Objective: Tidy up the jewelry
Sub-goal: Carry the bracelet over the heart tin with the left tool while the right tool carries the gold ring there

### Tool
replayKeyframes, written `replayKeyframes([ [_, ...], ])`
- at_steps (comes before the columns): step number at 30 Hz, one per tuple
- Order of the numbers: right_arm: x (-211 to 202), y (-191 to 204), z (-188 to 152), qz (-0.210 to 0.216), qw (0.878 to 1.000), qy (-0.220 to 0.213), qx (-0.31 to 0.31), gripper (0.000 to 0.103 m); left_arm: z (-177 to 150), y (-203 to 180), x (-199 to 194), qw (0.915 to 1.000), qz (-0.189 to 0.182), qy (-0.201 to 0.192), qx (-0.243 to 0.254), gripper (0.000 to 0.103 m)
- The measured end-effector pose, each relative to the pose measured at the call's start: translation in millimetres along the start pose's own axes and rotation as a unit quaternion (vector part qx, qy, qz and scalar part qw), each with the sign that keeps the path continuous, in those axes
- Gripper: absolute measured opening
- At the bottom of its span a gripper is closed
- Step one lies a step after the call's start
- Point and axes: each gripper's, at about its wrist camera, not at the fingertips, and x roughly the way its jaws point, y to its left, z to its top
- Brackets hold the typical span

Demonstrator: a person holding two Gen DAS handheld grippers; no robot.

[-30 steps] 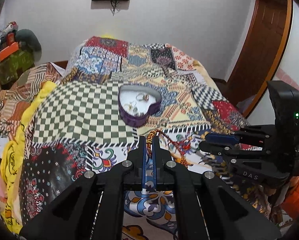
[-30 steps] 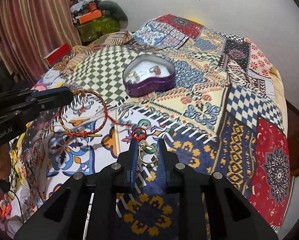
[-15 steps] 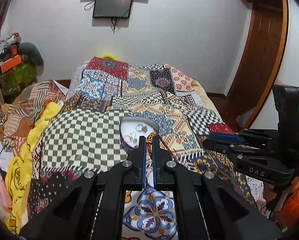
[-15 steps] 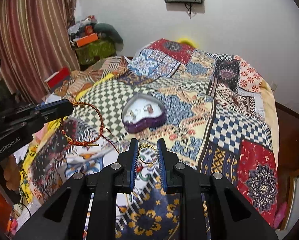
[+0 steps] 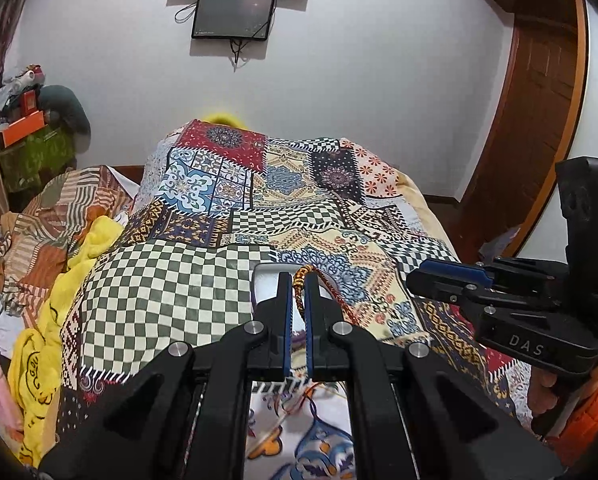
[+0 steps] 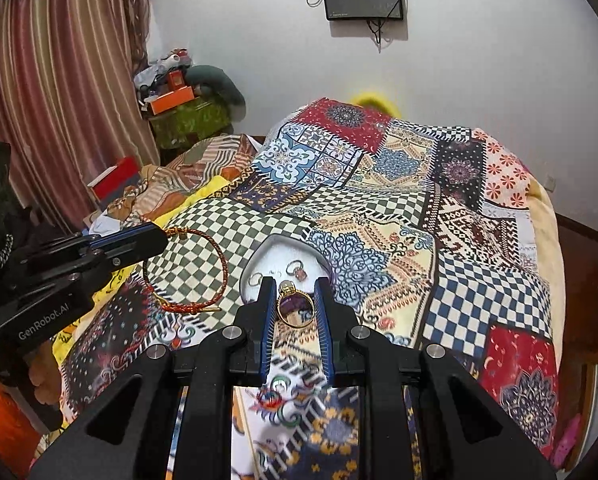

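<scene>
My left gripper is shut on a red and gold braided bracelet; in the right wrist view the bracelet hangs as a loop from the left gripper, above the quilt. My right gripper is shut on a gold ring, held in the air just in front of the purple heart-shaped box. The box lies open on the quilt with a few rings on its white lining. In the left wrist view the box is mostly hidden behind my fingers, and the right gripper shows from the side.
The bed is covered by a patchwork quilt. Crumpled yellow and striped cloths lie along its left side. A cluttered green-covered stand and curtains are at the far left. A wooden door is at the right.
Both grippers have risen and moved forward toward the heart box, each still holding its piece. The views have tilted up to show more wall and the screens.
</scene>
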Motion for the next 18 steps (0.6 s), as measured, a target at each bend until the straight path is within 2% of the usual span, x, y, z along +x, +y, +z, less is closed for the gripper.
replayKeyframes([
  [18,60,-8,23,0.007,1.000,0.028,-0.004,0.017,7,28,80,0.9988,0.006,0.047,-0.011,0.004],
])
